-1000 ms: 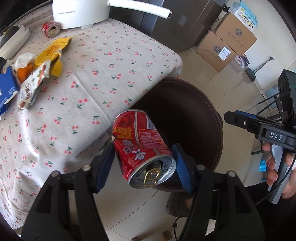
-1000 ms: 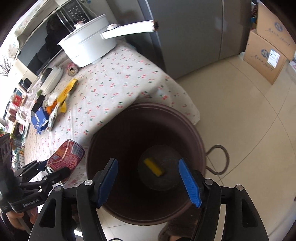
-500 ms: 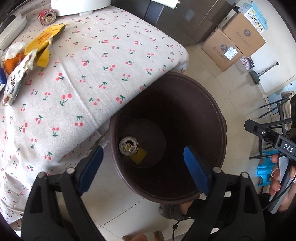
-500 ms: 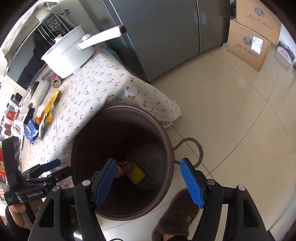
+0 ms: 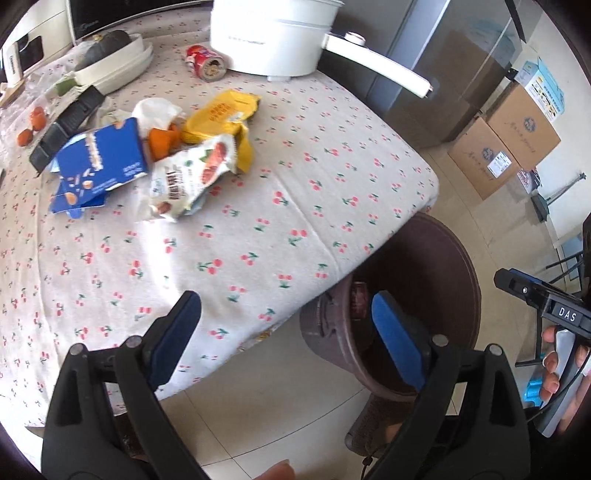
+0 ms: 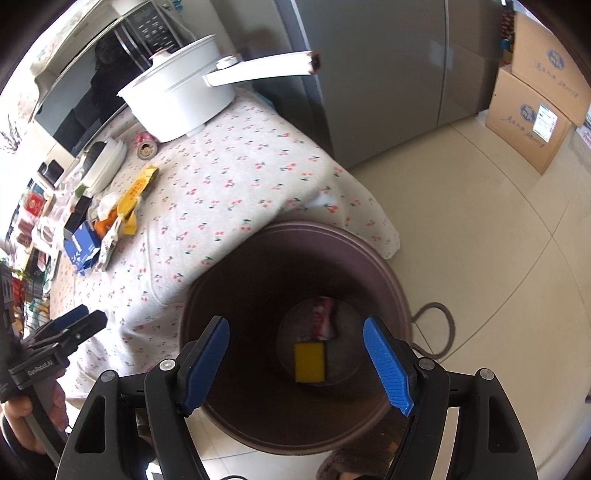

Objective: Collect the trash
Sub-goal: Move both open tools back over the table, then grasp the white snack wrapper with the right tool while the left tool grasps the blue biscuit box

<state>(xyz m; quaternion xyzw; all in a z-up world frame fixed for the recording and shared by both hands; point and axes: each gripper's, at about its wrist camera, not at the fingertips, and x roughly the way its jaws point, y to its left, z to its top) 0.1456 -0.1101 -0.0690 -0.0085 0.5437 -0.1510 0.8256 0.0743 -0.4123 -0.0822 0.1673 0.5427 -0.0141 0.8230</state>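
The left gripper [image 5: 284,332] hangs over the near edge of the tabletop [image 5: 258,229], beside the corner where the brown bin [image 5: 454,280] stands on the floor. Its blue fingers [image 5: 177,332] have just been opening and now stand wide — nothing lies between them but cherry-print cloth and a strip of floor. The red can [image 6: 324,317] lies at the bottom of the bin, against a yellow piece [image 6: 309,362]; in the left wrist view only a sliver of it shows past the bin's rim, just beyond the right-hand finger.

The right gripper [image 6: 295,354] points down into the bin's mouth. Its fingers [image 6: 386,363] have been opening too and stand well apart, empty — the can and the yellow piece show between them, far below at the bin's bottom, touching neither pad.

More trash lies toward the tabletop's far left part: a blue carton [image 5: 103,158], a white snack wrapper [image 5: 192,173] just right of it, a yellow wrapper [image 5: 221,114] behind that, orange peel [image 5: 162,140] between them. A second red can [image 5: 205,62] lies on its side near the far edge, next to a white pot [image 5: 273,33] whose long handle juts over the far right corner.
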